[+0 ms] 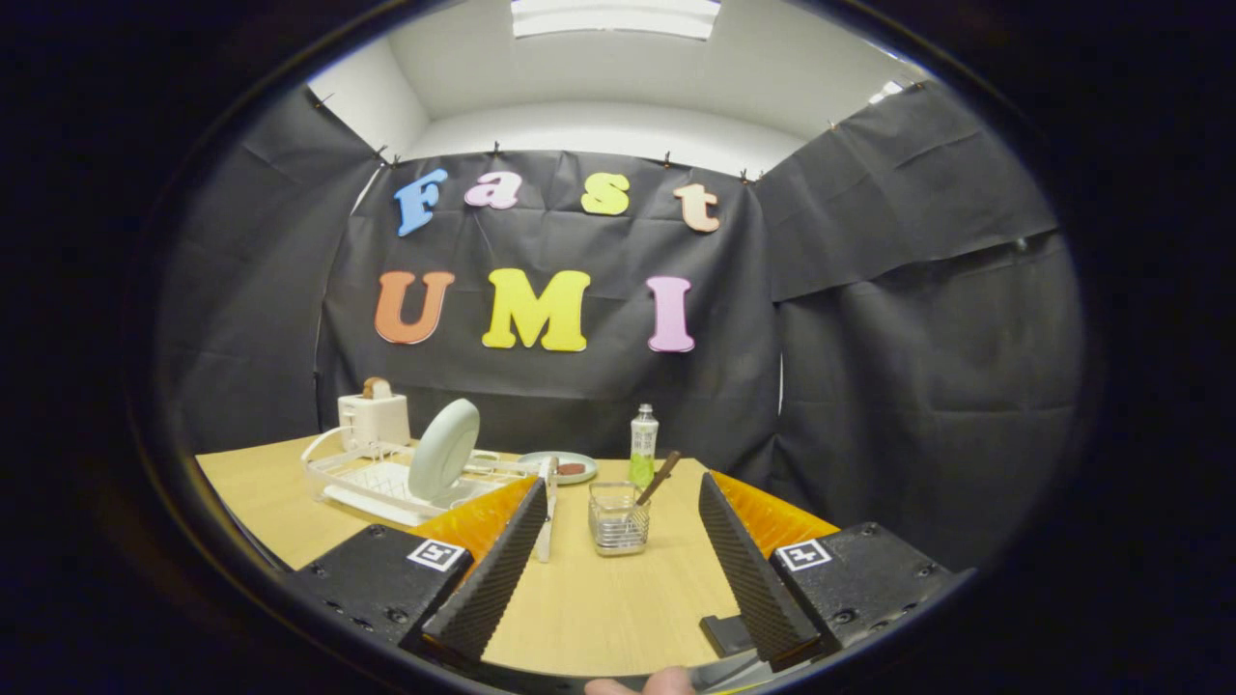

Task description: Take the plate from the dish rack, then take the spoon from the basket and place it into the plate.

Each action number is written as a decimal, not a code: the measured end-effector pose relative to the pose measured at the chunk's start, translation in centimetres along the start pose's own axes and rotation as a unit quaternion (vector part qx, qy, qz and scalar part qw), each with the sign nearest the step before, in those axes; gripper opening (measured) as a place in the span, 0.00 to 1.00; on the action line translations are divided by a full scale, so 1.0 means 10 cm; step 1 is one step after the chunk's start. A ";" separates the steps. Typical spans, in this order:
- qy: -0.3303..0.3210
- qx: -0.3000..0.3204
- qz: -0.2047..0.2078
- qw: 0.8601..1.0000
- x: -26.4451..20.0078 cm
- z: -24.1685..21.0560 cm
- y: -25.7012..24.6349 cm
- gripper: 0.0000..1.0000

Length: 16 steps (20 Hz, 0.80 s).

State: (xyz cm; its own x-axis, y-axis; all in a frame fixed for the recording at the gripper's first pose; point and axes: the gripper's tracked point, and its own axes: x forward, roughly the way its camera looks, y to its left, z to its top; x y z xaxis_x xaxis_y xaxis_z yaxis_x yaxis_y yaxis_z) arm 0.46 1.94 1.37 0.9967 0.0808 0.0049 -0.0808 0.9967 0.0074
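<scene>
Gripper [623, 507] wide open, nothing between its fingers. Just ahead between them sits the wire basket [618, 521] with the spoon [660, 478] leaning out. Beyond the left finger, the plate [444, 450] stands upright in the dish rack [372, 483].

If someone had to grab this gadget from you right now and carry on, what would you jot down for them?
Gripper: open, holding nothing, its fingers spread wide above the table.
Plate: on edge in the dish rack, beyond the left finger.
Spoon: leaning in the small wire basket, just ahead, between the fingers.
Also on the table: a toaster behind the rack, a green bottle, and a second plate lying flat further back.
Done: nothing yet.
Left: lift the plate out of the rack and set it down, then take the spoon from the basket and lay it in the plate.
</scene>
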 end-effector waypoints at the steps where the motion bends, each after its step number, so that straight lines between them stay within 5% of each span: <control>1: 0.000 -0.001 0.004 1.000 0.00 0.03 0.02 1.00; 7: 0.025 -0.005 0.042 0.999 0.20 0.33 0.18 1.00; 10: 0.041 -0.013 0.092 0.995 0.40 0.69 0.45 1.00; 16: 0.153 -0.031 0.179 0.971 1.09 1.37 1.01 1.00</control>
State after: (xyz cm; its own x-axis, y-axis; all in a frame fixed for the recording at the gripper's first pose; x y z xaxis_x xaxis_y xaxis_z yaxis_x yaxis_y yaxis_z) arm 10.45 12.75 15.16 0.8603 0.4108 -0.3018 -0.4307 0.9025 0.0007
